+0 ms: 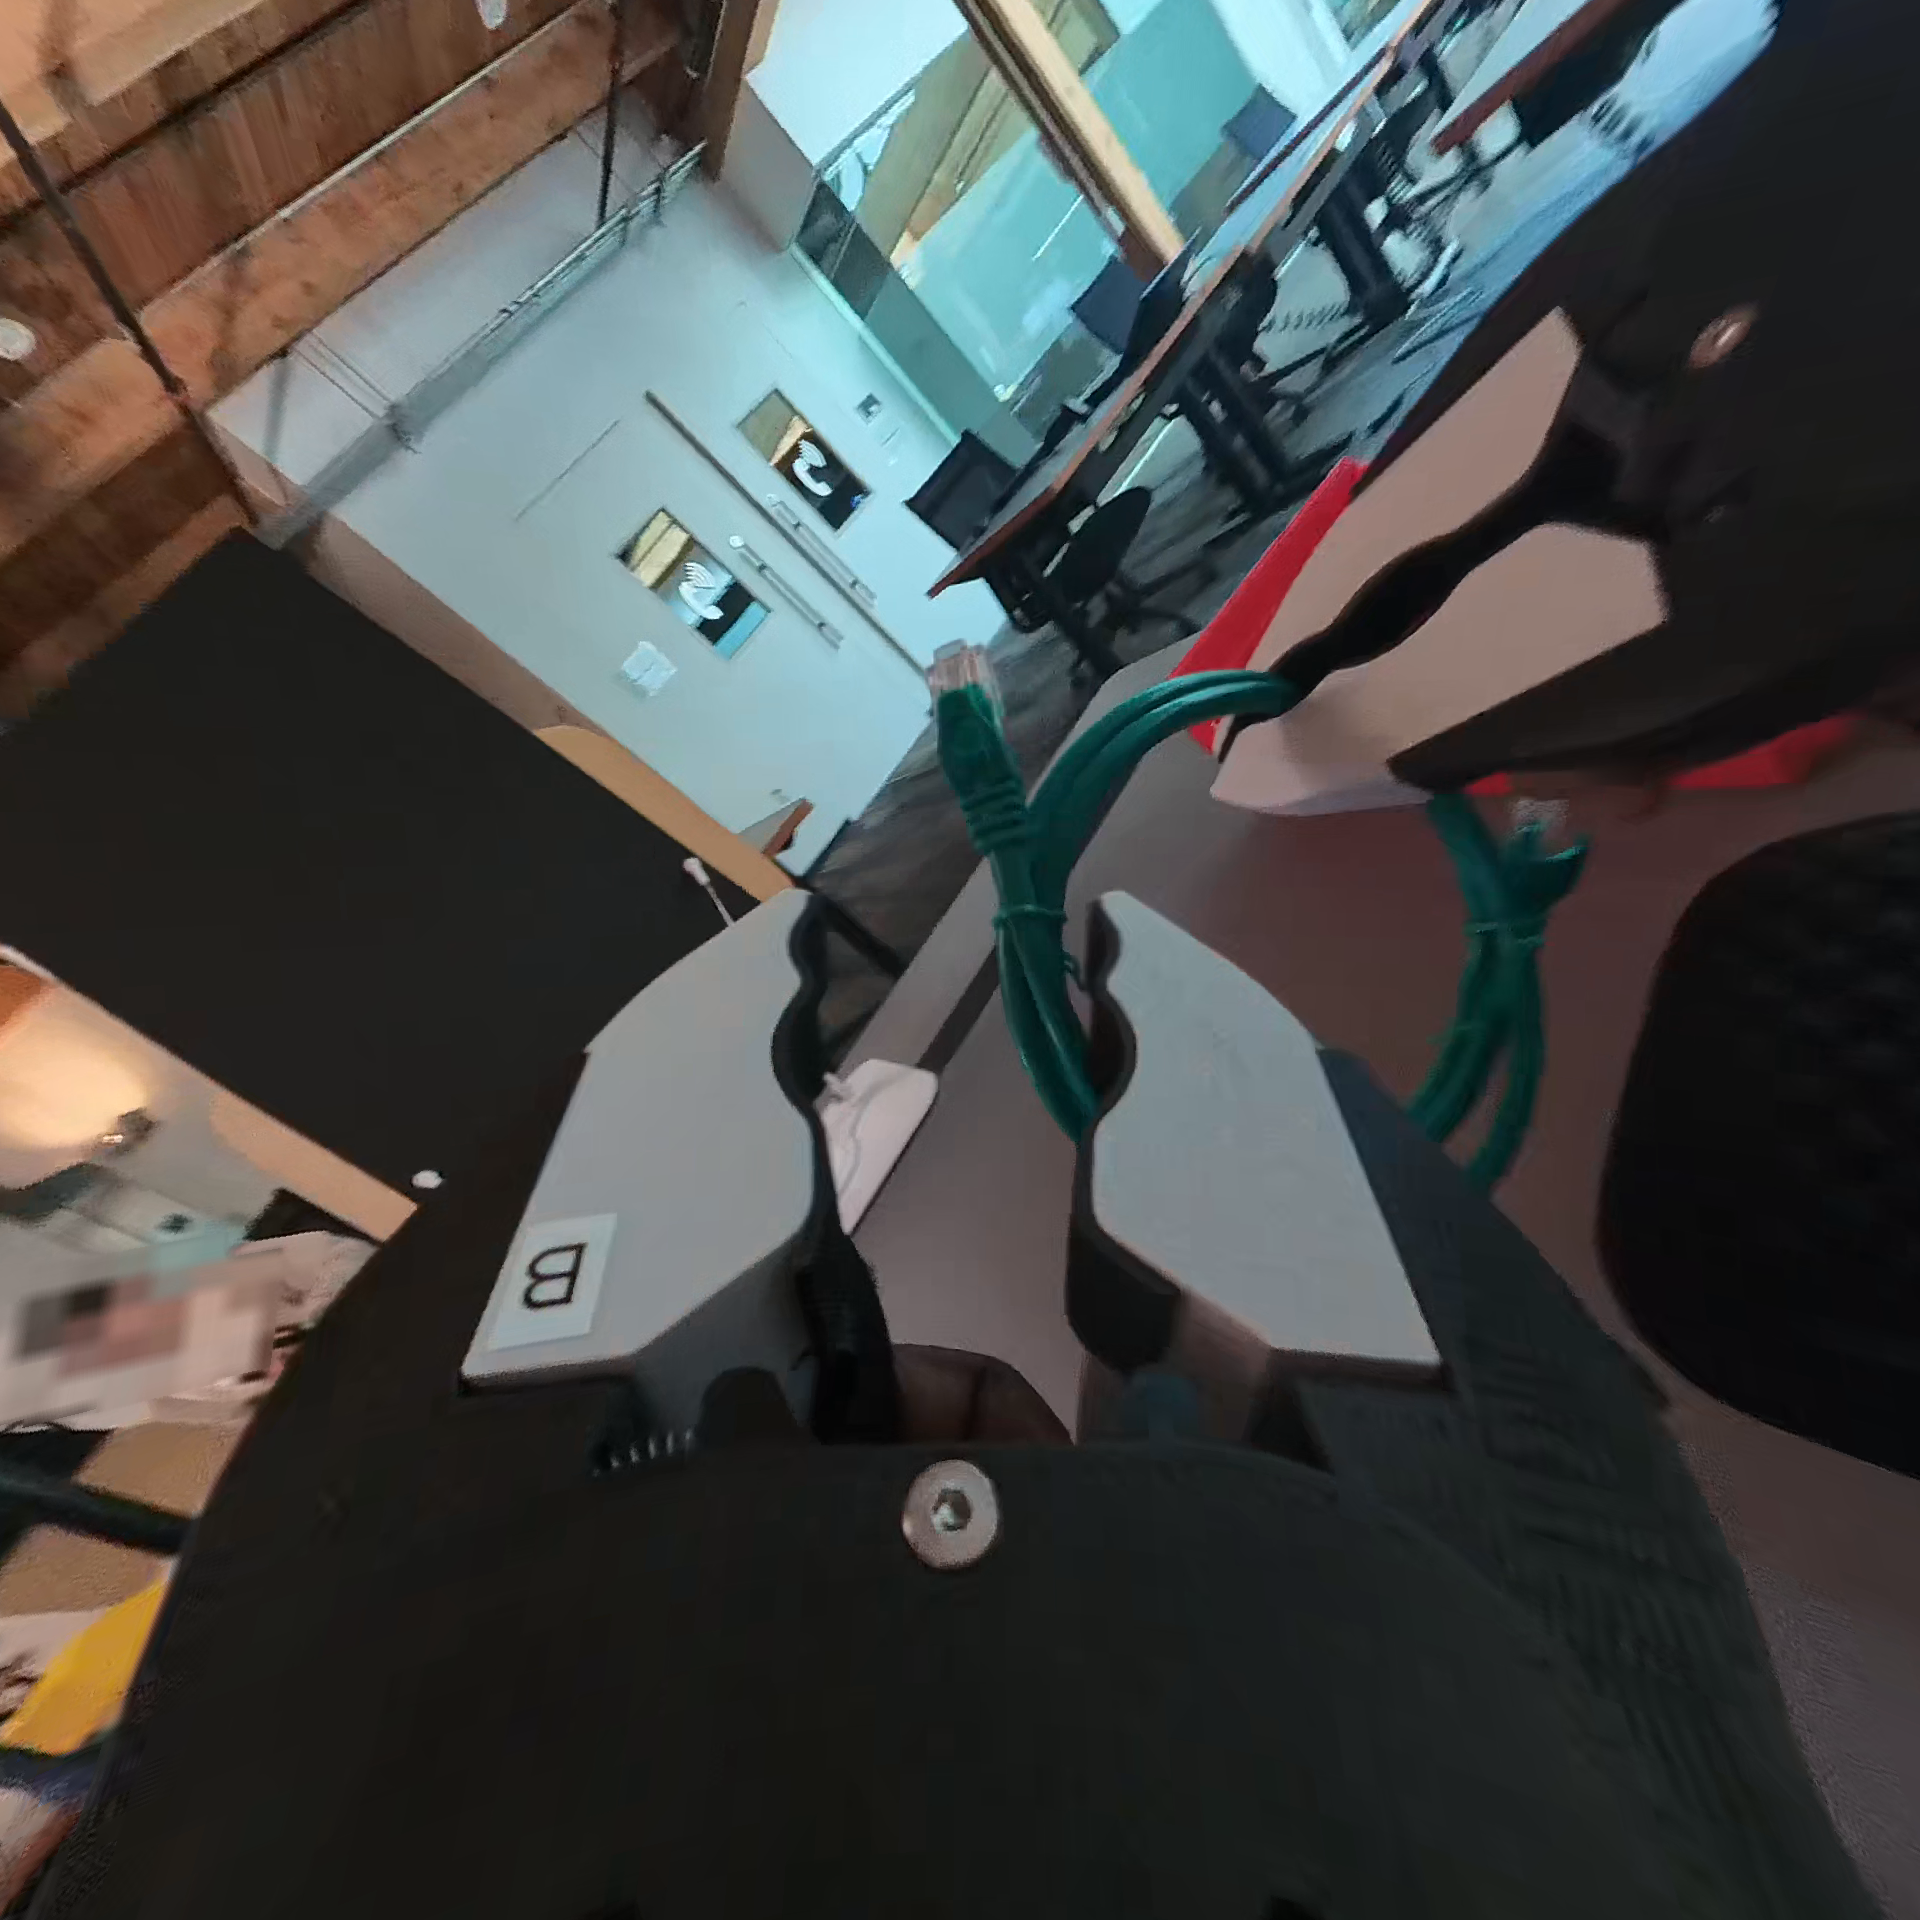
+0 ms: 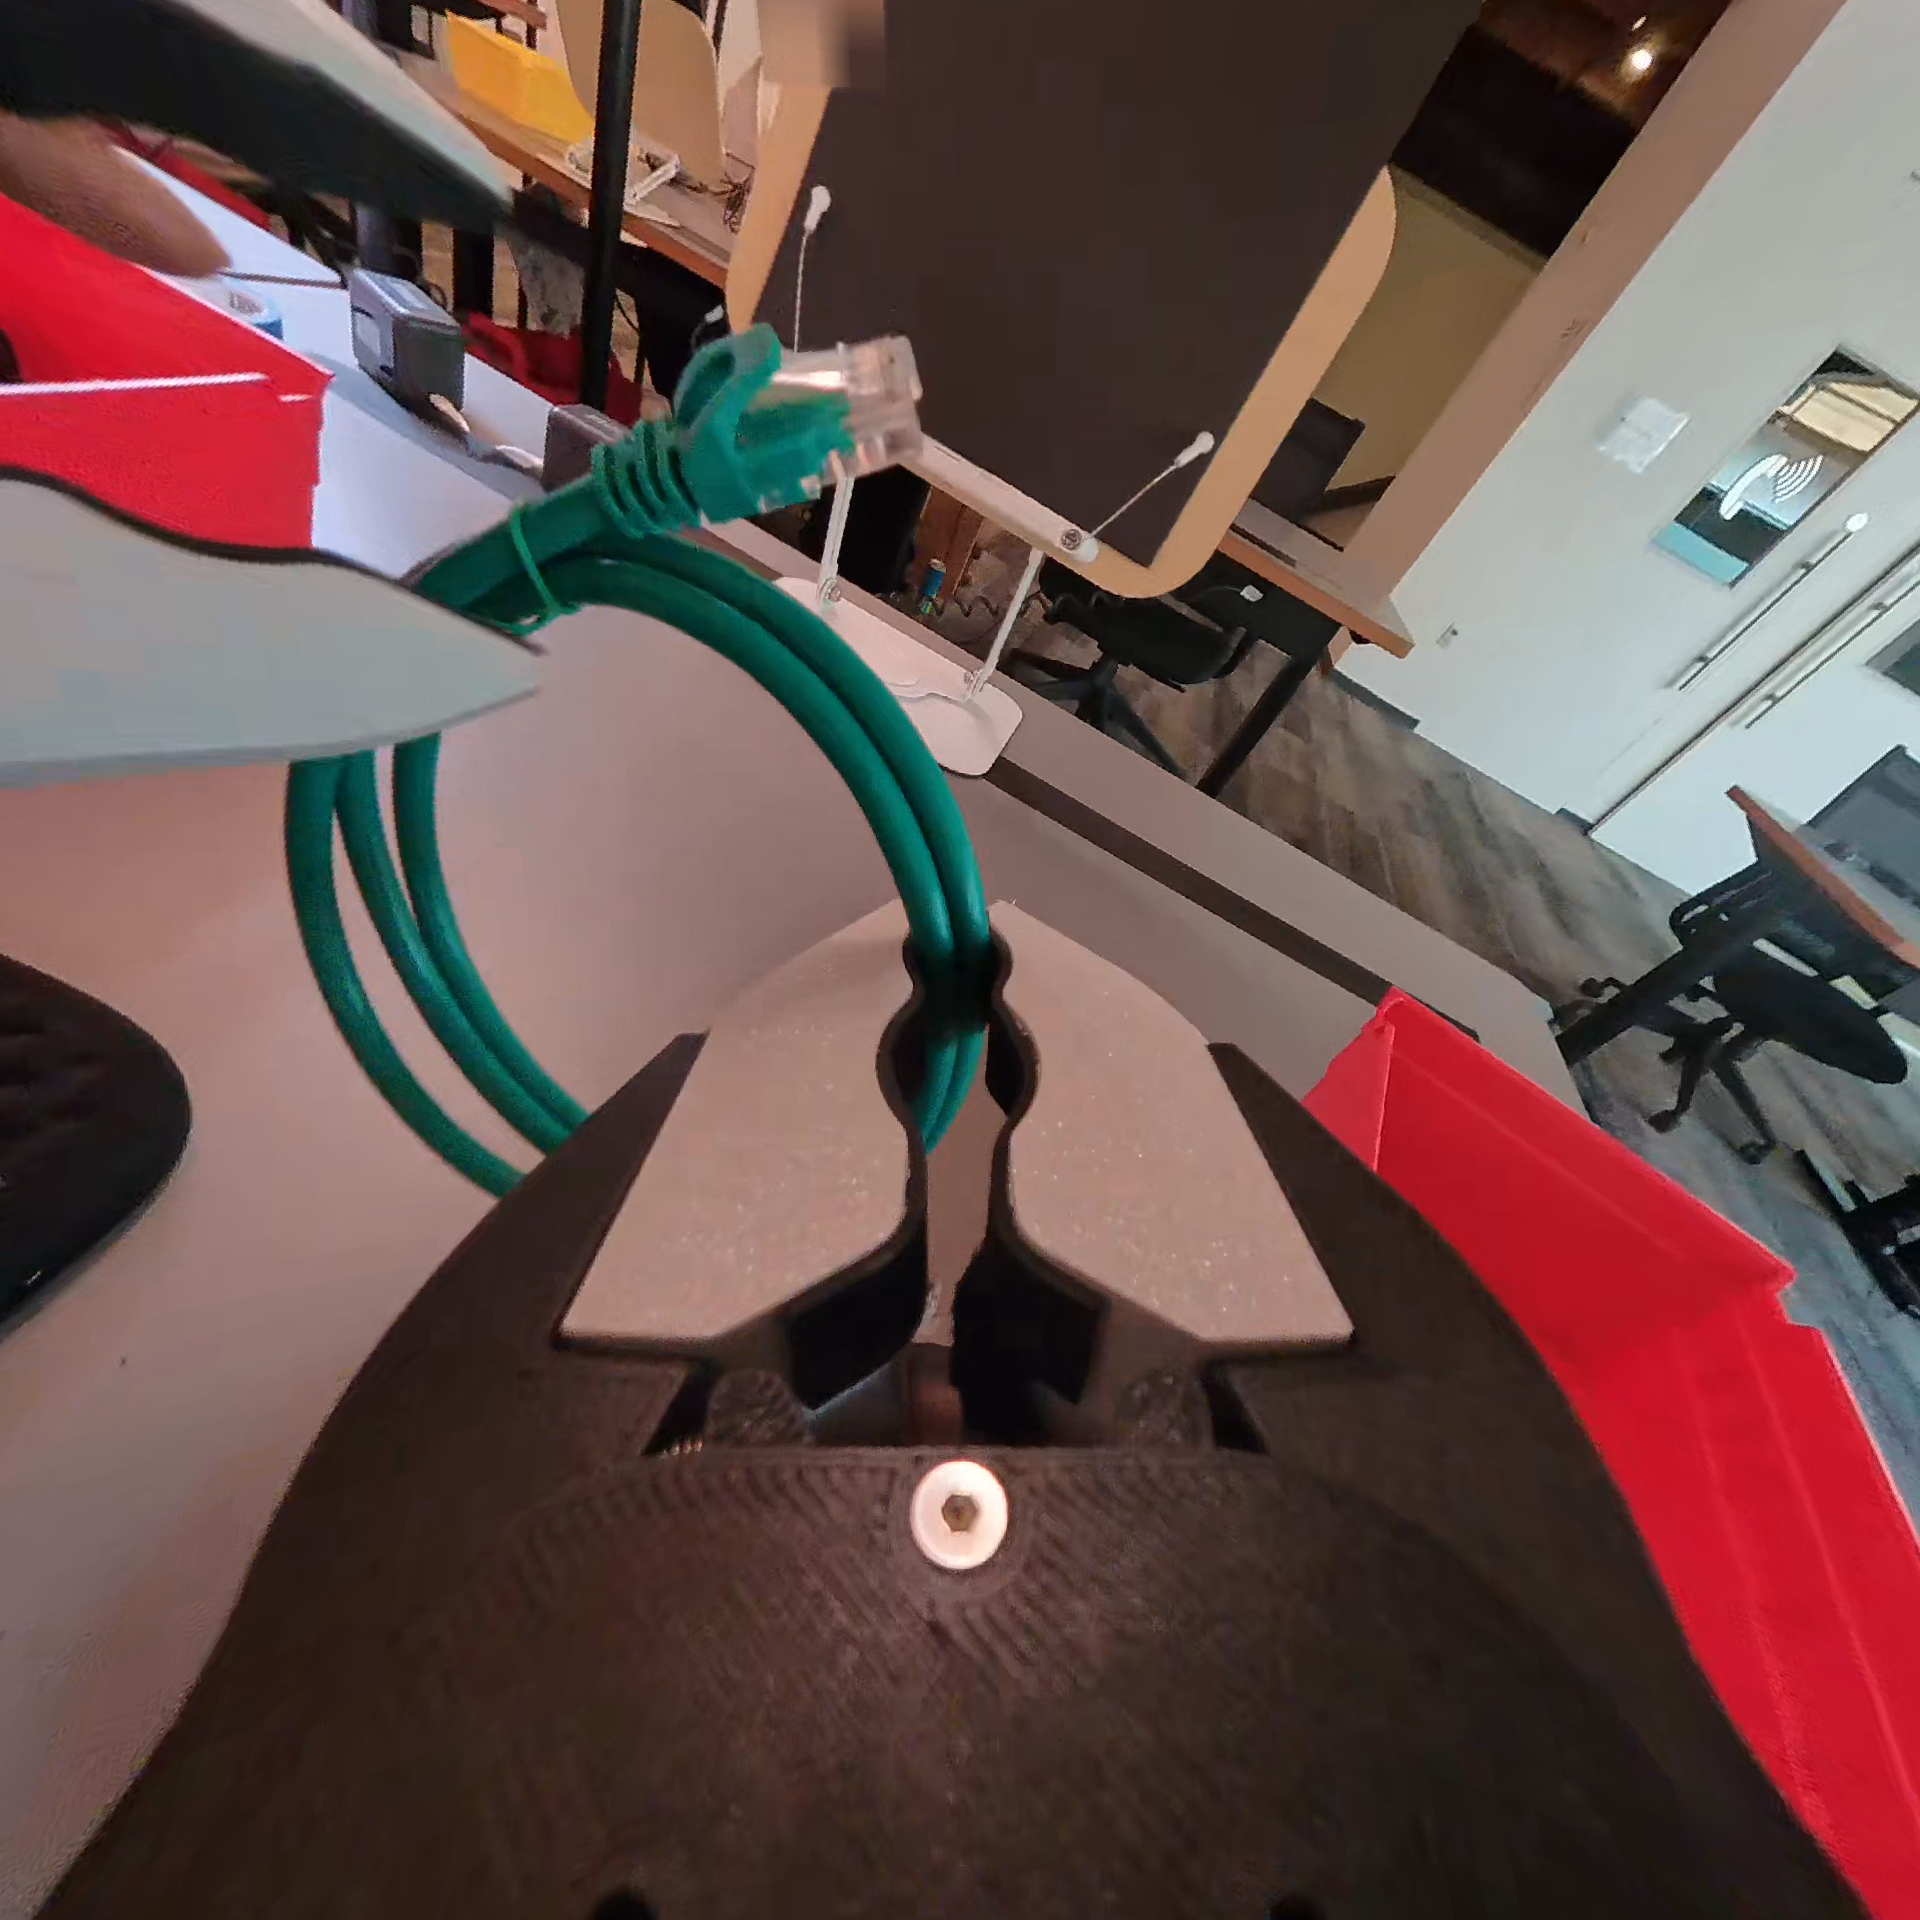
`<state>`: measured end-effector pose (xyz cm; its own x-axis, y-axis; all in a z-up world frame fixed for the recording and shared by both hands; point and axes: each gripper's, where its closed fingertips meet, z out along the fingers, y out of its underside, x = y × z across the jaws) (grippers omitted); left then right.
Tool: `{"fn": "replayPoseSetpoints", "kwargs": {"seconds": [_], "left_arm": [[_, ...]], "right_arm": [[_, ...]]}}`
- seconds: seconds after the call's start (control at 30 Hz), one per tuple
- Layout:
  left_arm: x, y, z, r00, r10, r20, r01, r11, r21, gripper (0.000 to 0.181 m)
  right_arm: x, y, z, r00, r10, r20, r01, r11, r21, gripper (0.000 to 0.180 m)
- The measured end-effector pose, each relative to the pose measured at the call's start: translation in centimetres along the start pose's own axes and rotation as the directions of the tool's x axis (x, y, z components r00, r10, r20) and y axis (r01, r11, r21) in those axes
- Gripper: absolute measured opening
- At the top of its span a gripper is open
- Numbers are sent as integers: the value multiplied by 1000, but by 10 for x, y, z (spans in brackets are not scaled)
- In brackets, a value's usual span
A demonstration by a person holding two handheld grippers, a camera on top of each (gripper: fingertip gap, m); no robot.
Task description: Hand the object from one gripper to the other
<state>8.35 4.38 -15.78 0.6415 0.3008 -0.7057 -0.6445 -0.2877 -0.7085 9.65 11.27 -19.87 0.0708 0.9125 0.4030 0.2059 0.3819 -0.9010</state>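
Two tongs meet: right tongs clamp the green cable, left tongs gape wide around it.

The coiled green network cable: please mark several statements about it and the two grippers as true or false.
1. The right gripper is shut on the coiled green network cable. True.
2. The left gripper is clamped on the cable. False: its fingers stand apart, with the cable against one finger only.
3. The cable lies flat on the grey table. False: it hangs in the air.
4. Thin ties bind the coil. True.
5. A red plastic bin stands beside the right gripper. True.
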Motion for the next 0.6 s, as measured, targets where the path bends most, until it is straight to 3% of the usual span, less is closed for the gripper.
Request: {"fn": "replayPoseSetpoints", "kwargs": {"seconds": [0.1,0.23,0.37,0.43,0.5,0.6], "left_arm": [[10,6,8,999,28,-27,-29,999,-27,16],[7,6,12,997,-77,-29,77,997,-3,12],[-25,8,6,976,-190,107,187,982,39,12],[-47,6,-2,942,-276,191,260,960,107,11],[-63,5,-9,898,-383,217,346,919,189,12],[-76,1,-18,822,-542,175,479,824,304,12]], "right_arm": [[-2,-6,-5,999,-47,-20,47,999,22,5],[0,-18,-10,996,-69,-58,74,992,98,8],[14,-37,-21,987,-57,-150,89,972,216,52],[20,-50,-32,989,12,-149,35,950,309,71],[23,-63,-43,988,123,-89,-75,903,423,78],[15,-72,-50,941,314,124,-331,787,520,81]]}}
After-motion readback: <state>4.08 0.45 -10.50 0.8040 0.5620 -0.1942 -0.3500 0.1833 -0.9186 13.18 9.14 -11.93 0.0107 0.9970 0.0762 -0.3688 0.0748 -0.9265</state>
